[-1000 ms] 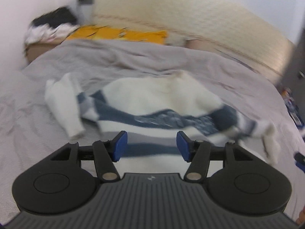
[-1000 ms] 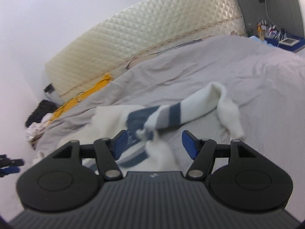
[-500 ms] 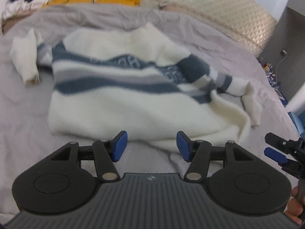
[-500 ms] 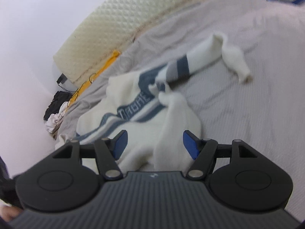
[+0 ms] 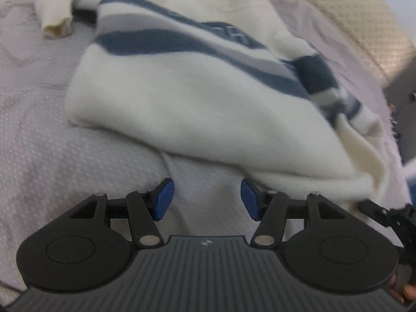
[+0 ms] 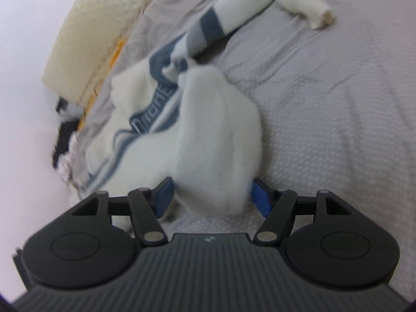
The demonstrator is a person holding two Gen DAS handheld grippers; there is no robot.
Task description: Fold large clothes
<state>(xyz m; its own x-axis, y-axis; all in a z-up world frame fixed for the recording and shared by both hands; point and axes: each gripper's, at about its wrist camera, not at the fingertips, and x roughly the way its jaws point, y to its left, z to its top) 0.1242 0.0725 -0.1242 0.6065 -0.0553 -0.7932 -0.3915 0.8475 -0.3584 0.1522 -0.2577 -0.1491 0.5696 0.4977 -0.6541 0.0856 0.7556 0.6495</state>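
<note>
The sweater is thick, soft, fuzzy knit cloth, matt cream with navy and grey stripes. The bedspread under it is matt grey cloth with a fine woven dotted texture. The far headboard looks like quilted cream padding. Both the left gripper and right gripper look like matt black plastic, ribbed near the camera, with smooth blue pads and small metal pins.

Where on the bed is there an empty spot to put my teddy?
Bare bedspread lies right of the sweater, below its sleeve. More lies left of the sweater's hem. The middle is crowded.
</note>
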